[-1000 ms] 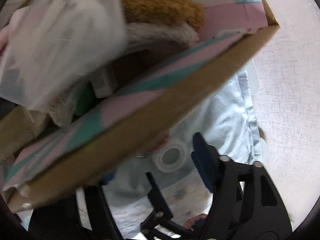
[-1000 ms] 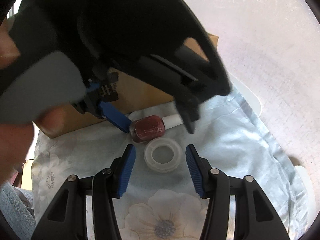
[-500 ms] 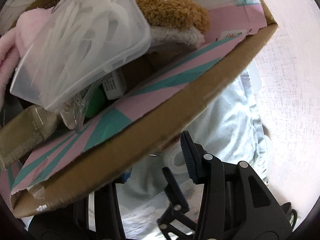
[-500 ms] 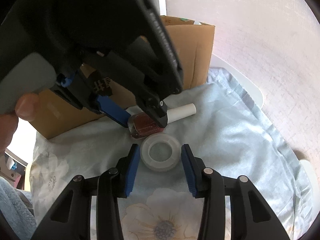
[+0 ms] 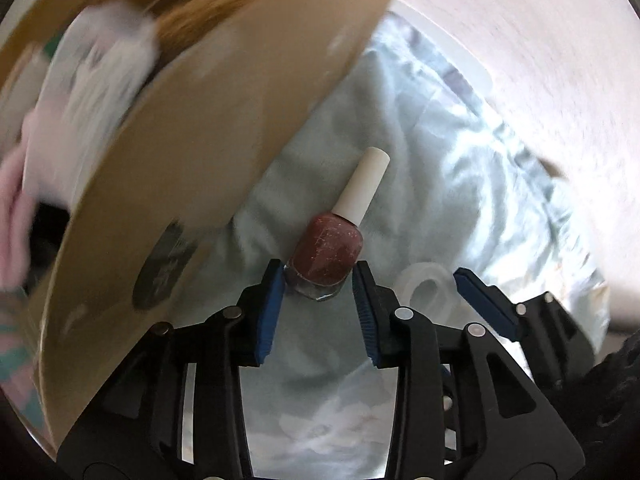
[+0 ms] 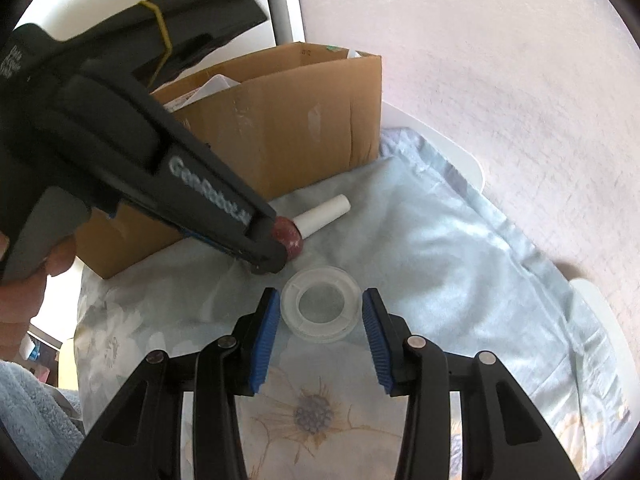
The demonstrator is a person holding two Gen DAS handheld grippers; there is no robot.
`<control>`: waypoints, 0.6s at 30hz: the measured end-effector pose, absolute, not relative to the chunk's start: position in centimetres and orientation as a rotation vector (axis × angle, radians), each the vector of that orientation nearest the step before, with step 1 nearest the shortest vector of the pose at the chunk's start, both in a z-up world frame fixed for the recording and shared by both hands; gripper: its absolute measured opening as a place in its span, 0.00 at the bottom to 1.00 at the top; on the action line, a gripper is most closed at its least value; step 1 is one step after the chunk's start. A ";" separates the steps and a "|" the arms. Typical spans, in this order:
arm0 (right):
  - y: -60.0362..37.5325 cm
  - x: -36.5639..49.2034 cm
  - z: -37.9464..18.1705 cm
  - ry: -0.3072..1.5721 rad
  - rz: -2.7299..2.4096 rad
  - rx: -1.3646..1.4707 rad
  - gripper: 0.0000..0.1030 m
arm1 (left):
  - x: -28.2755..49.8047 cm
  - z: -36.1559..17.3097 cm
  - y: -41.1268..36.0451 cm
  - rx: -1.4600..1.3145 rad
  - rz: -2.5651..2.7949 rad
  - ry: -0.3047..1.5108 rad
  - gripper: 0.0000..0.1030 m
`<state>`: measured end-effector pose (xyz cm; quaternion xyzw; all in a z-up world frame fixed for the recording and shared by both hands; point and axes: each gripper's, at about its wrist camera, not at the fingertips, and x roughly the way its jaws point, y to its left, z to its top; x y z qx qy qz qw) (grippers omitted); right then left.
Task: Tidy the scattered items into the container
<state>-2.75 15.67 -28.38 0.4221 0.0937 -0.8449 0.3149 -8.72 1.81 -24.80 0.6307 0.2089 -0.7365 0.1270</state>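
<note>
Nail-polish bottle (image 5: pixel 326 258) sits between closing left fingers (image 5: pixel 272 304); right view shows fingers (image 6: pixel 264 330) straddling tape roll (image 6: pixel 320 309).

1. Nail polish bottle (image 5: pixel 326 256): dark red with pale flecks; cap white.
2. Tape roll (image 6: pixel 319 309): clear, milky.
3. Cardboard box (image 6: pixel 288 128): plain brown; dark round print on one wall in the left wrist view.
4. Cloth (image 6: pixel 440 264): pale blue, printed with a cream flower with a grey-blue centre.
5. Left gripper (image 5: pixel 318 304): black frame, blue pads.
6. Right gripper (image 6: pixel 318 340): black frame, blue pads.
7. Worktop (image 6: pixel 460 160): white.
</note>
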 end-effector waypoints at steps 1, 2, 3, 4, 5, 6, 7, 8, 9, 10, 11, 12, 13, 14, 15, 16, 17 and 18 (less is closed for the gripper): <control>15.7 -2.7 -28.4 0.242 -2.225 1.114 0.38 | -8.8 -24.8 2.0 1.836 -2.148 0.587 0.33; 15.8 -2.6 -28.4 0.237 -2.225 1.116 0.38 | -8.9 -24.7 2.1 1.834 -2.151 0.564 0.34; 15.8 -2.5 -28.3 0.235 -2.226 1.115 0.38 | -8.9 -24.6 2.3 1.831 -2.156 0.547 0.34; 15.8 -2.4 -28.3 0.233 -2.224 1.115 0.38 | -9.0 -24.5 2.4 1.829 -2.159 0.531 0.34; 15.8 -2.3 -28.3 0.231 -2.223 1.116 0.38 | -9.0 -24.4 2.6 1.834 -2.162 0.503 0.35; 15.9 -2.2 -28.2 0.230 -2.224 1.117 0.38 | -9.1 -24.3 2.9 1.838 -2.164 0.477 0.35; 15.9 -2.1 -28.2 0.226 -2.222 1.119 0.38 | -9.1 -24.2 3.2 1.839 -2.168 0.449 0.36; 16.0 -2.0 -28.1 0.223 -2.223 1.119 0.38 | -9.1 -24.1 3.6 1.835 -2.175 0.415 0.36; 16.0 -2.0 -28.1 0.217 -2.224 1.119 0.38 | -9.1 -24.0 4.0 1.832 -2.182 0.376 0.36; 16.1 -1.9 -28.0 0.210 -2.225 1.122 0.38 | -9.1 -23.9 4.4 1.831 -2.188 0.337 0.36; 16.2 -1.9 -28.0 0.205 -2.225 1.124 0.38 | -9.0 -23.7 4.7 1.821 -2.203 0.311 0.35; 16.3 -1.9 -27.9 0.200 -2.227 1.124 0.38 | -8.9 -23.6 4.9 1.819 -2.208 0.305 0.35; 16.4 -1.8 -27.8 0.196 -2.229 1.125 0.38 | -8.8 -23.4 4.9 1.819 -2.208 0.309 0.34; 16.5 -1.8 -27.8 0.192 -2.231 1.125 0.38 | -8.7 -23.3 4.8 1.819 -2.209 0.321 0.34; 16.6 -1.7 -27.6 0.189 -2.234 1.124 0.38 | -8.5 -23.1 4.7 1.817 -2.212 0.340 0.33; 16.8 -1.6 -27.5 0.187 -2.239 1.122 0.38 | -8.4 -22.9 4.6 1.814 -2.215 0.361 0.33; 16.9 -1.5 -27.4 0.186 -2.242 1.122 0.38 | -8.1 -22.6 4.5 1.809 -2.220 0.388 0.33; 17.1 -1.4 -27.2 0.184 -2.246 1.121 0.38 | -7.8 -22.3 4.5 1.803 -2.228 0.403 0.33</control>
